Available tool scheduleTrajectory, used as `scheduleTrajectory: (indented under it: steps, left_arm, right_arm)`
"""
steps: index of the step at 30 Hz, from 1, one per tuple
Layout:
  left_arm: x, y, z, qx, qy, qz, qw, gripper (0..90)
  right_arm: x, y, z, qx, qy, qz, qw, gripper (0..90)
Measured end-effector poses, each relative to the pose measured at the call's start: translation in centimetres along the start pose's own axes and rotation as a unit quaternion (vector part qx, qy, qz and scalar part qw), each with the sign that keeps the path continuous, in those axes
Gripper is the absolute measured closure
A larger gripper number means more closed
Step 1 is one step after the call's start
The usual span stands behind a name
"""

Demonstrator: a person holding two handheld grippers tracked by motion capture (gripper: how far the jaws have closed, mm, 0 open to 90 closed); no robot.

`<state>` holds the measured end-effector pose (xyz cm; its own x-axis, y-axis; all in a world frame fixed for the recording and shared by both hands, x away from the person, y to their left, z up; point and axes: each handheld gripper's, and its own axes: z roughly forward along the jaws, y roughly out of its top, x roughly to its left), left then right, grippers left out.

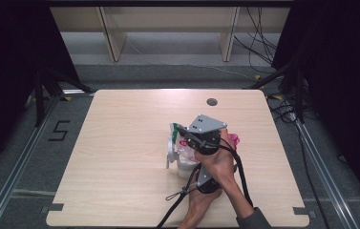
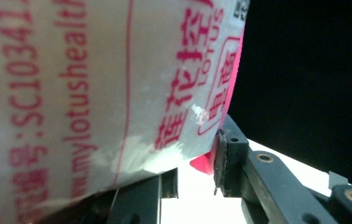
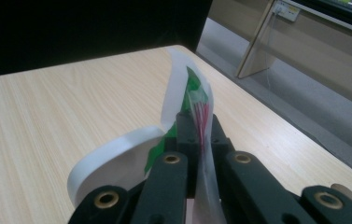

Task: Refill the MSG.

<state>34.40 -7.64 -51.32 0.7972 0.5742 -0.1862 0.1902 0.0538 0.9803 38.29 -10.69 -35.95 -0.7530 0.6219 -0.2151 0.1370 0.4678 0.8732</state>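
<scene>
Left gripper [image 2: 197, 182], jaws clamped around white cup [image 2: 94, 93] near mid-table [image 1: 120, 143] to steady it; right gripper [image 3: 197, 128] pinched shut on peeled lid film [image 3: 183, 88], lifting it.

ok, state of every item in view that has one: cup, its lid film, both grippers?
white plastic cup with red print: upright on the table, clamped by the left gripper.
white peel-off lid film with green and red print: partly peeled, lifted up off the cup, pinched by the right gripper.
left gripper: shut on the cup's side.
right gripper: shut on the film.
light wooden table: bears the cup.
</scene>
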Motion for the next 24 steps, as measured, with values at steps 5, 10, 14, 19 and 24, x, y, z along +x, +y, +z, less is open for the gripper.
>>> scheduleTrajectory:
  steps: [5, 10, 14, 19, 24]
  left_arm:
    - [-0.06, -0.05, 0.01, -0.004, 0.003, -0.003, 1.0, 73.6]
    - [-0.08, 0.17, -0.11, -0.001, 0.0, 0.009, 1.0, 73.7]
    - [-0.11, -0.12, 0.03, -0.003, 0.005, -0.005, 1.0, 73.6]
    - [-0.16, -0.02, -0.02, -0.007, 0.005, -0.004, 1.0, 73.6]
    - [-0.04, -0.12, -0.01, -0.002, 0.003, 0.0, 1.0, 73.6]
  right_arm:
    - [0.14, -0.14, 0.28, 0.005, 0.0, -0.001, 1.0, 89.2]
    - [0.14, 0.19, -0.19, -0.003, 0.0, -0.003, 1.0, 89.3]
    - [0.19, -0.16, 0.31, 0.007, -0.001, -0.005, 1.0, 89.2]
    - [0.22, -0.06, 0.2, 0.003, -0.001, -0.005, 1.0, 89.3]
    - [0.21, -0.17, 0.35, 0.01, 0.001, -0.005, 0.9999, 89.3]
